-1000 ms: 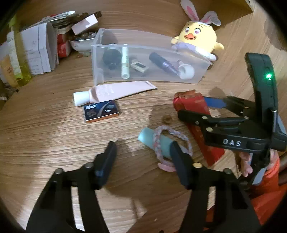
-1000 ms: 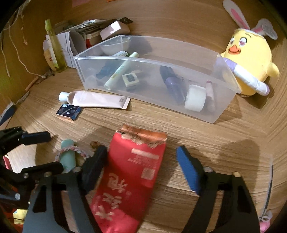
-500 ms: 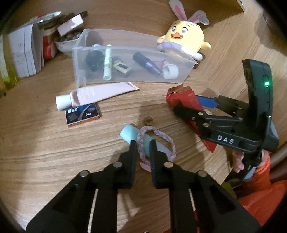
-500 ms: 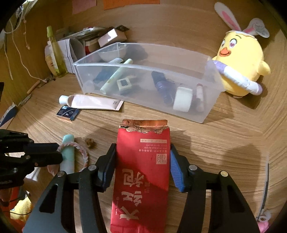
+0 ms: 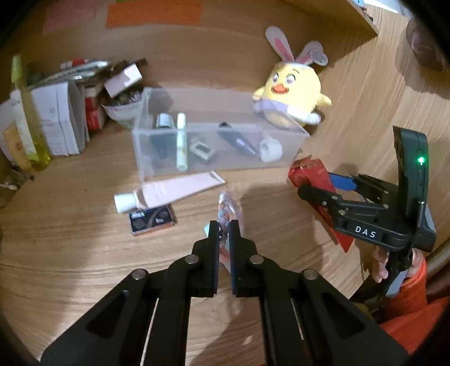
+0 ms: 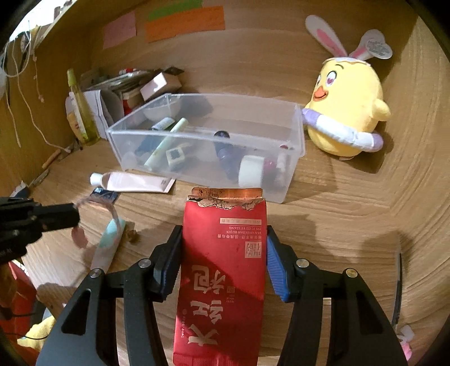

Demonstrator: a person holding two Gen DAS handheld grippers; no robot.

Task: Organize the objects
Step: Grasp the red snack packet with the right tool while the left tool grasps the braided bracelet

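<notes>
My left gripper (image 5: 224, 225) is shut on a pink braided hair tie (image 5: 225, 209) and holds it above the wooden desk; it shows blurred in the right wrist view (image 6: 92, 205). A mint tube (image 6: 108, 243) lies on the desk below it. My right gripper (image 6: 223, 247) is shut on a red foil packet (image 6: 225, 261), held up in front of the clear plastic bin (image 6: 208, 135). The bin (image 5: 213, 140) holds several small cosmetics. A pink cream tube (image 5: 171, 191) and a small dark box (image 5: 152, 218) lie in front of it.
A yellow chick plush (image 6: 346, 112) with rabbit ears sits right of the bin. Boxes, papers, a bowl and a yellow-green bottle (image 5: 26, 118) crowd the back left corner. A wooden wall with sticky notes (image 6: 182, 21) stands behind.
My left gripper lifted the hair tie off the mint tube. My right gripper, which closed on the red packet earlier, raised it off the desk toward the bin.
</notes>
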